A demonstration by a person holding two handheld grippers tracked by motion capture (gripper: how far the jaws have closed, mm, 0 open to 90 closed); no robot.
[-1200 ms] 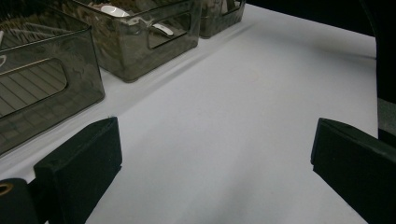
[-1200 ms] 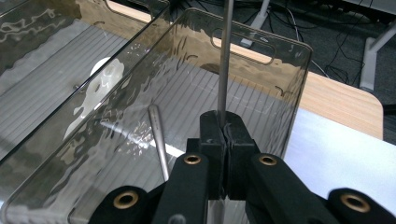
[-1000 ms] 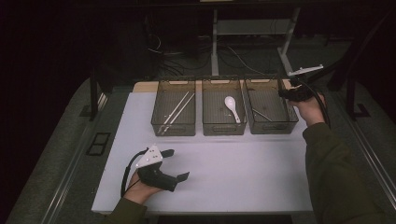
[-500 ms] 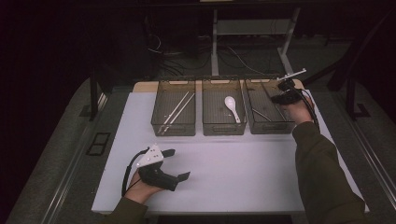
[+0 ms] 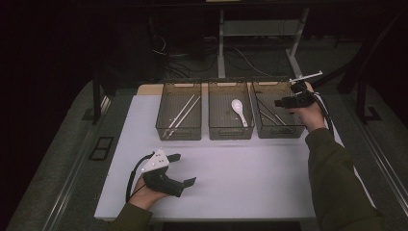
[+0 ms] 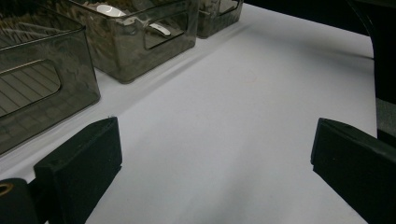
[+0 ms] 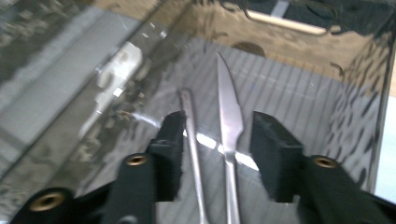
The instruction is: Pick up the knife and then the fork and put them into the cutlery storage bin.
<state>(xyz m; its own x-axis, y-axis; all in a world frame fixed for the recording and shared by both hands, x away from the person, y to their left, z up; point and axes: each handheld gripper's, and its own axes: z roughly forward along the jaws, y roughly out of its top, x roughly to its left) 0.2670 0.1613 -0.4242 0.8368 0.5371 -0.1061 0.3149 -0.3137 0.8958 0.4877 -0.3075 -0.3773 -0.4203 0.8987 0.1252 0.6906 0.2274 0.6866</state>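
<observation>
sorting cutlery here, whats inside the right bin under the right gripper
Two metal utensils lie side by side on the right bin's ribbed floor: a knife and a second handle. The right gripper's jaws, just opened, cover their lower ends.

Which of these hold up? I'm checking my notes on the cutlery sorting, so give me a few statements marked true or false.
1. Three bins stand in a row on the table. True.
2. The white spoon lies in the left bin. False: it lies in the middle bin.
3. The right tongs hang over the right bin, jaws apart around two metal pieces. True.
4. The left tongs are clamped on chopsticks. False: they rest open on the white mat; the chopsticks lie in the left bin.
</observation>
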